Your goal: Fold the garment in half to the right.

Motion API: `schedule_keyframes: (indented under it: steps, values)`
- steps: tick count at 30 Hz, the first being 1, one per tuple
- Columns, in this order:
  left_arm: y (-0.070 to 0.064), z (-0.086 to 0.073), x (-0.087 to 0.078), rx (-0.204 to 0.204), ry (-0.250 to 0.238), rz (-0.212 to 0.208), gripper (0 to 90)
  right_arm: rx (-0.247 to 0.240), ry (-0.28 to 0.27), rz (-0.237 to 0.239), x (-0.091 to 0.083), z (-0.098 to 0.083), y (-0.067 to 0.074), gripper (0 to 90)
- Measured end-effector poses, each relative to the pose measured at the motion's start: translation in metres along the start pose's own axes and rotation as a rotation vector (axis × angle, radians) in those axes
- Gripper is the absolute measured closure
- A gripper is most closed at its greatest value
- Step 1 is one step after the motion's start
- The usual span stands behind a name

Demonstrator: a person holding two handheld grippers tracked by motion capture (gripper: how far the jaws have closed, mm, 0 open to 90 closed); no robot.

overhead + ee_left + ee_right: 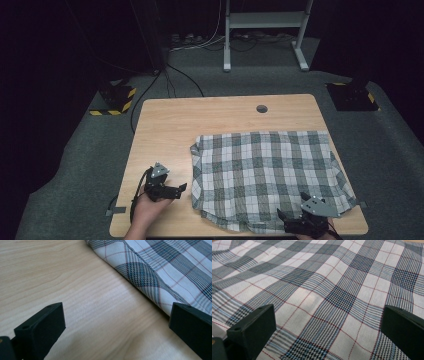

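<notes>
Hovering wide-jawed over bare table beside the plaid cloth: left gripper. Gaping above cloth's near edge, red threads showing close up: right gripper.

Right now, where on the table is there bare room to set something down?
The table is bare along its left side, between its left edge and the checked cloth, though the left gripper sits at the near end of that strip. A second free band runs along the far edge, around the round cable hole. The right half is crowded: cloth covers it, with the right gripper at its near edge.
</notes>
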State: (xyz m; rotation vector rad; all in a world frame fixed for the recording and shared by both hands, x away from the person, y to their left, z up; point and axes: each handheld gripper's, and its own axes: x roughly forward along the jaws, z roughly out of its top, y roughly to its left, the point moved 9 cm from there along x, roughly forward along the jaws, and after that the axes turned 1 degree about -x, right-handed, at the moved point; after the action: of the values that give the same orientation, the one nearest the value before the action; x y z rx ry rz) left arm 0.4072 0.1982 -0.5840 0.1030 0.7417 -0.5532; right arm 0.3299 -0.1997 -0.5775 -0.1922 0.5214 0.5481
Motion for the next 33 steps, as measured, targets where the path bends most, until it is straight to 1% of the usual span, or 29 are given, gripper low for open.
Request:
schedule_keyframes:
  steps: [5, 10, 14, 18, 21, 25, 26, 30, 33]
  values:
    - [0.002, 0.015, 0.011, -0.007, -0.019, -0.009, 3.3, 0.017, -0.018, -0.001, -0.003, 0.005, 0.003, 0.0]
    - [0.005, 0.030, 0.024, -0.027, -0.029, -0.018, 4.3, 0.027, -0.031, 0.002, -0.006, 0.012, 0.007, 0.0]
    - [0.009, 0.039, 0.036, -0.046, -0.029, -0.026, 4.5, 0.025, -0.038, 0.001, -0.007, 0.017, 0.012, 0.0]
    - [0.011, 0.048, 0.048, -0.049, -0.034, -0.021, 5.4, 0.023, -0.036, -0.004, -0.005, 0.018, 0.016, 0.0]
    - [0.014, 0.056, 0.054, -0.065, -0.049, -0.026, 5.5, 0.019, -0.029, -0.005, -0.004, 0.018, 0.019, 0.0]
    - [0.017, 0.066, 0.062, -0.065, -0.055, -0.026, 6.6, 0.015, -0.024, -0.005, -0.004, 0.019, 0.023, 0.0]
    - [0.017, 0.068, 0.064, -0.071, -0.057, -0.028, 6.6, 0.014, -0.023, -0.003, -0.004, 0.019, 0.024, 0.0]
    - [0.019, 0.074, 0.074, -0.086, -0.062, -0.032, 7.7, 0.008, -0.024, 0.001, -0.004, 0.019, 0.029, 0.0]
    - [0.021, 0.077, 0.081, -0.094, -0.057, -0.028, 8.8, 0.002, -0.021, 0.006, -0.003, 0.019, 0.033, 0.0]
